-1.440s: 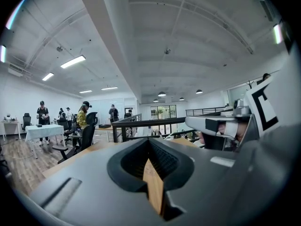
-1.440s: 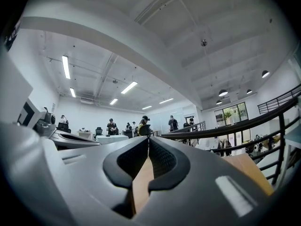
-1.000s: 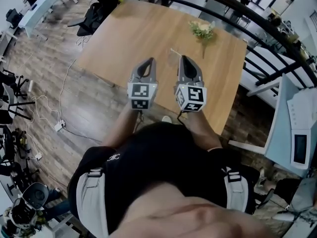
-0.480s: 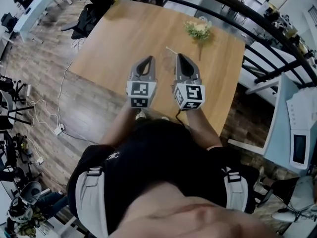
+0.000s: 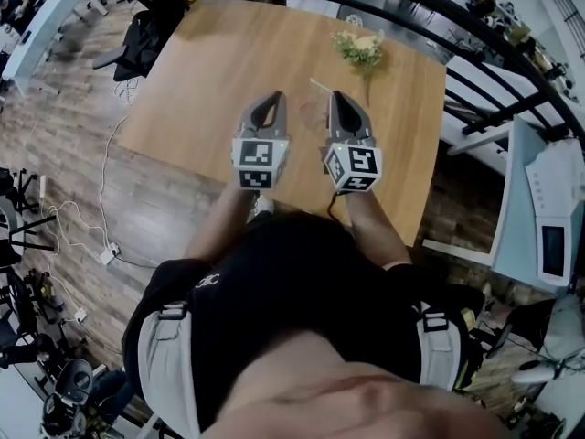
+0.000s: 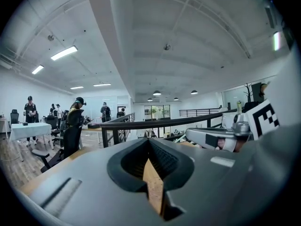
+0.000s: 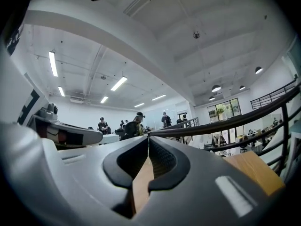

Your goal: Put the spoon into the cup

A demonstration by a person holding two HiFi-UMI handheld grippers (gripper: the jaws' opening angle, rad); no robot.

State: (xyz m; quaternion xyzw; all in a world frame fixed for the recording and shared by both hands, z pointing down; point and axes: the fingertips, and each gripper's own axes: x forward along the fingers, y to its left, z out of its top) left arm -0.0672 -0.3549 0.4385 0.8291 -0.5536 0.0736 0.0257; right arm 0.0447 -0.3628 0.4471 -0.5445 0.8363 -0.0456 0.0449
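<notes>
Both grippers are held side by side over the near part of a wooden table [image 5: 228,71]. The left gripper [image 5: 267,103] is shut and holds nothing; its jaws meet at the tip in the left gripper view [image 6: 149,142]. The right gripper [image 5: 340,101] is shut and empty too, with its tips closed in the right gripper view [image 7: 148,140]. A thin pale stick-like thing [image 5: 319,86] lies just beyond the right gripper; I cannot tell if it is the spoon. No cup shows in any view. Both gripper views look up and outward at the ceiling and room.
A small bunch of flowers [image 5: 359,48] lies at the table's far side. A black railing [image 5: 475,53] runs behind and to the right. A black chair [image 5: 146,26] stands at the far left corner, a white machine [image 5: 548,208] at the right, cables [image 5: 105,245] on the floor.
The head view has drifted a little, so the table and flowers sit slightly higher and further left. Both grippers stay shut and side by side, nudged slightly toward the table.
</notes>
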